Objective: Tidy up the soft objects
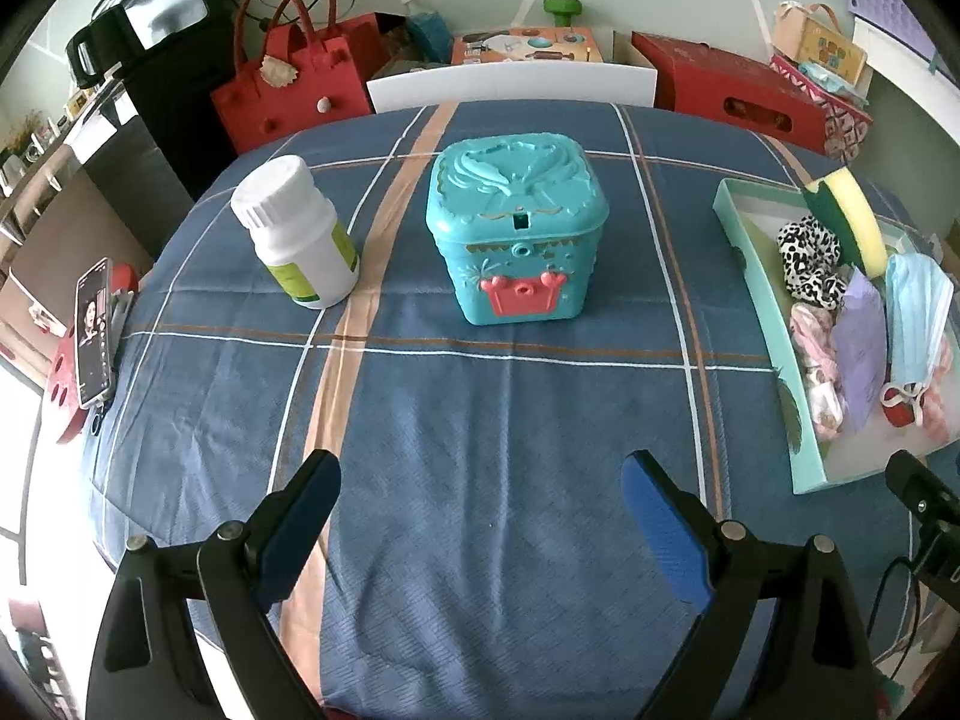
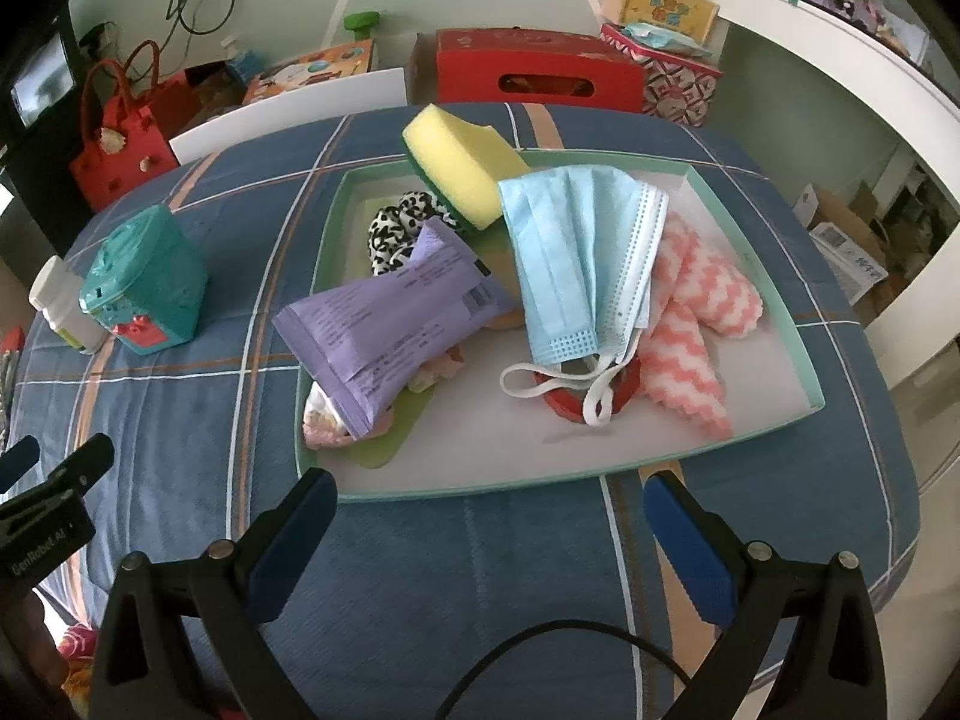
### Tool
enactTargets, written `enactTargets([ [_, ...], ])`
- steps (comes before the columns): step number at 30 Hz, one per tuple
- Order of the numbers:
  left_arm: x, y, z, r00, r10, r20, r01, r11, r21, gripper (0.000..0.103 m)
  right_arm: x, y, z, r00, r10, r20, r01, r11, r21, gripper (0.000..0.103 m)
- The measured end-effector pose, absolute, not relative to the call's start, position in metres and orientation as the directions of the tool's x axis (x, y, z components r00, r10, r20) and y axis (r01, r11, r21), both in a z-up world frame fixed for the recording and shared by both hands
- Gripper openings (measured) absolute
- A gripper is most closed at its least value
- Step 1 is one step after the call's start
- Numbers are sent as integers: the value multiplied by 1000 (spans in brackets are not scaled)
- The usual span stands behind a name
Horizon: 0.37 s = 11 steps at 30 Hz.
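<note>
A shallow teal-rimmed tray (image 2: 780, 324) holds soft things: a yellow-green sponge (image 2: 462, 162), a blue face mask (image 2: 576, 252), a pink-and-white cloth (image 2: 684, 324), a leopard scrunchie (image 2: 399, 228) and a purple soft pack (image 2: 390, 324). The tray also shows at the right of the left wrist view (image 1: 756, 300). My right gripper (image 2: 489, 501) is open and empty just before the tray's near edge. My left gripper (image 1: 480, 480) is open and empty over the blue cloth, in front of a teal lidded box (image 1: 516, 234).
A white pill bottle (image 1: 300, 234) stands left of the teal box. A phone on a red stand (image 1: 93, 342) sits at the table's left edge. A red bag (image 1: 288, 84), red boxes (image 2: 540, 72) and a white chair back (image 1: 510, 84) stand behind the table.
</note>
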State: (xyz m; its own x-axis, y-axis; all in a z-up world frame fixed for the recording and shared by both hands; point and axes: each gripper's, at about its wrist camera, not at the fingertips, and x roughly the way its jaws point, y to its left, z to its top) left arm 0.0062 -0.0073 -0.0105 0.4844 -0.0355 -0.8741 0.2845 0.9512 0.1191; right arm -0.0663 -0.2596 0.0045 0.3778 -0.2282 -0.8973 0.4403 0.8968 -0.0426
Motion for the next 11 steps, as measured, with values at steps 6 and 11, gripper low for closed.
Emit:
enactTargets([
  [6, 6, -7, -11, 482, -35, -875, 284, 952, 118, 95, -66, -261, 5, 377, -232, -897, 442, 896, -46, 103],
  [11, 7, -4, -10, 485, -38, -874, 274, 955, 111, 95, -65, -261, 5, 376, -233, -897, 443, 895, -46, 103],
])
